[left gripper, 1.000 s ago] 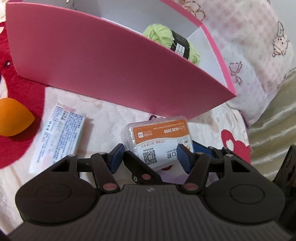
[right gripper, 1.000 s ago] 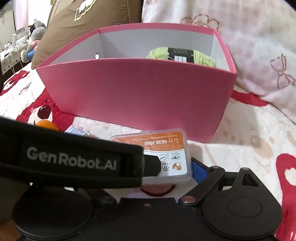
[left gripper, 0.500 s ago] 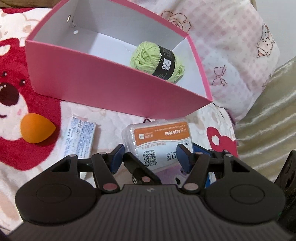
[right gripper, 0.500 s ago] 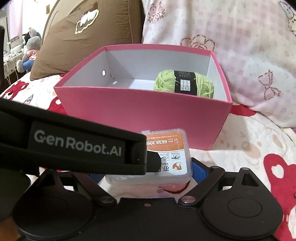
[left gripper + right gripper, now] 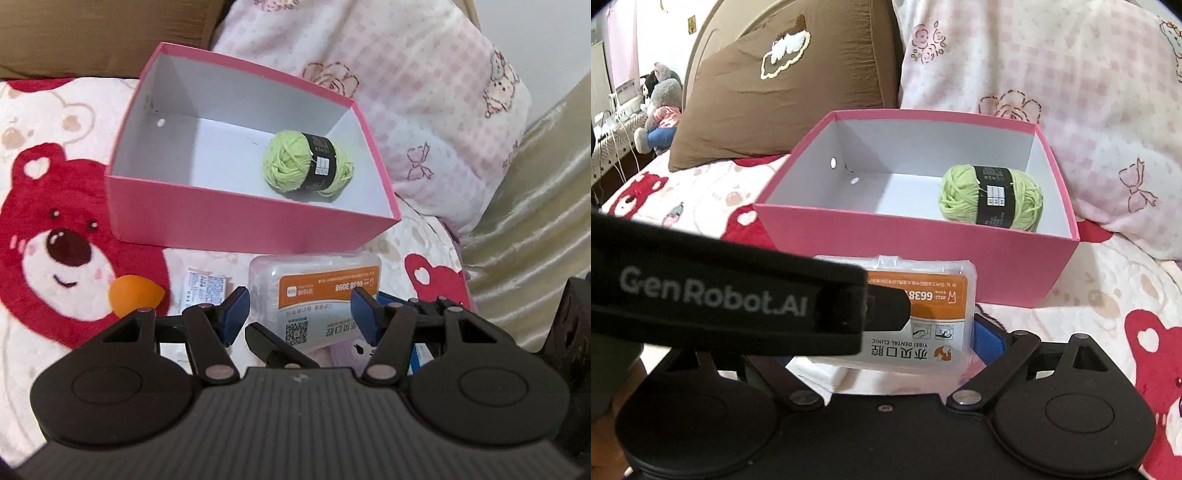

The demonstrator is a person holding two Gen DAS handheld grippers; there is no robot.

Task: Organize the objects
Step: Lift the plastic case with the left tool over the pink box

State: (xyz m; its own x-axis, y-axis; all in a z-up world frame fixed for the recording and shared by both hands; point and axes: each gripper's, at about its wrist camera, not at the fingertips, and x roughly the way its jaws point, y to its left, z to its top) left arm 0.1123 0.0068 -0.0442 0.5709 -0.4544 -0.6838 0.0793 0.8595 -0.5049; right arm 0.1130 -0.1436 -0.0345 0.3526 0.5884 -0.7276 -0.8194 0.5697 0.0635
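Left wrist: clamped by left gripper, clear dental-clinic case, up off the bedspread, just short of pink box. Carrying step, by the look. Next: over the near wall, release beside green yarn ball. Only here: orange sponge, sachet.

Right wrist: one pad of right gripper against the case; other hidden behind strap, grip not tellable.
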